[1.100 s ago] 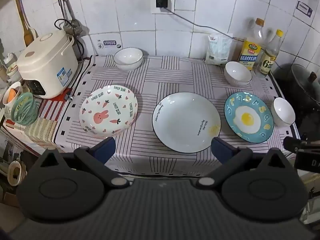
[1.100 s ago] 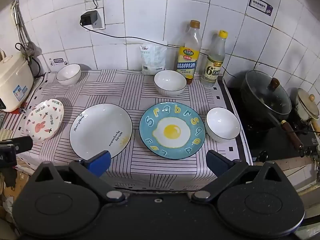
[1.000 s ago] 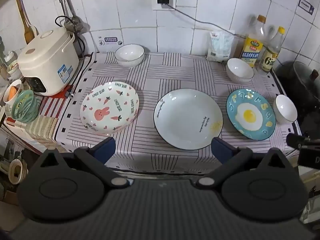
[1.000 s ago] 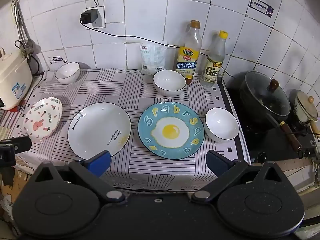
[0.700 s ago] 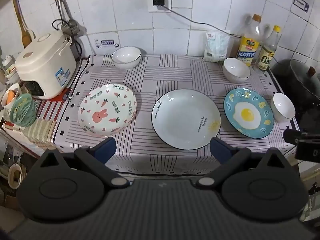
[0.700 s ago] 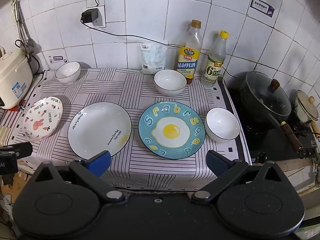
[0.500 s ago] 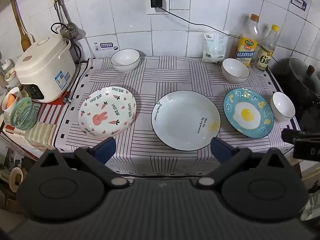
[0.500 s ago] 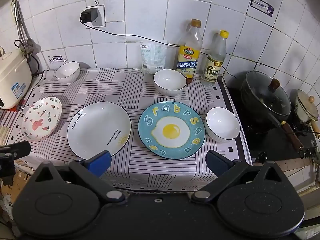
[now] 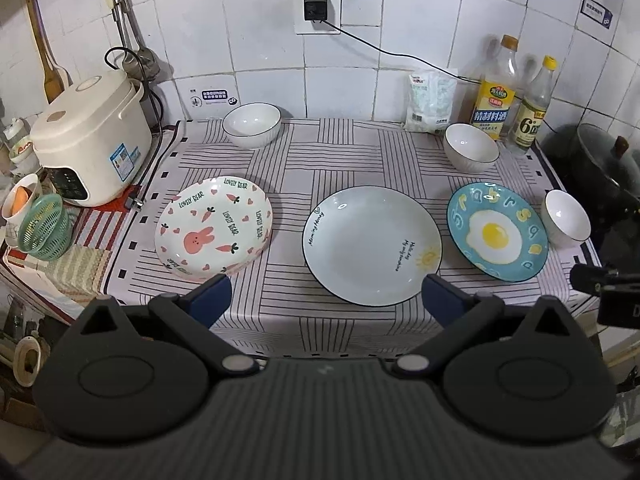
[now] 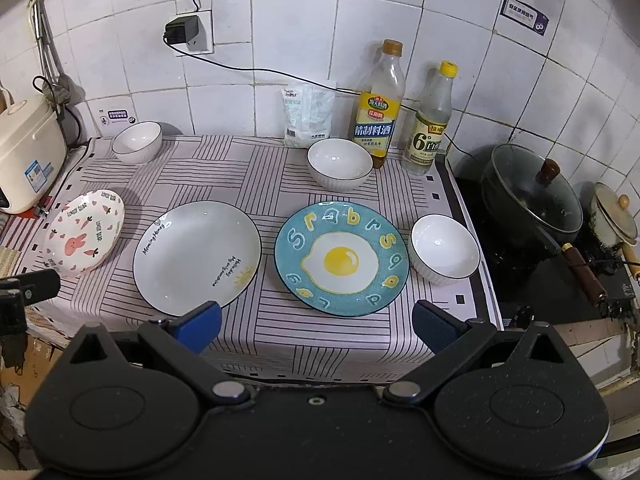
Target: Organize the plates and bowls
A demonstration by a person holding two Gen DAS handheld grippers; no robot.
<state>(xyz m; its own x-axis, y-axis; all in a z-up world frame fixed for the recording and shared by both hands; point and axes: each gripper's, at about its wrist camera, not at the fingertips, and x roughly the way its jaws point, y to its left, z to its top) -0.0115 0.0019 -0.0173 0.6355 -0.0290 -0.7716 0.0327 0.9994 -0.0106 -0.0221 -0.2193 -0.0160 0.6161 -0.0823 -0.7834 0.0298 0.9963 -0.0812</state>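
Left wrist view: left gripper (image 9: 324, 298) and right gripper (image 10: 316, 326) gape wide, empty, short of the striped cloth (image 9: 288, 320). Beyond, bunny plate (image 9: 214, 228), white plate (image 9: 372, 244), egg plate (image 10: 341, 258); glazed, rigid, breakable, likely slippery, best pinched at rims. Bowls farther back.

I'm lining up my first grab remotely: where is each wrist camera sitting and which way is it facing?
Left wrist: before the counter's front edge, tilted down toward the wall, centred on the white plate; its own open left gripper shows below, and part of the other gripper at far right.
Right wrist: same stance further right, centred on the egg plate; open right gripper below.
Shared: bunny plate, three bowls, both bottles.
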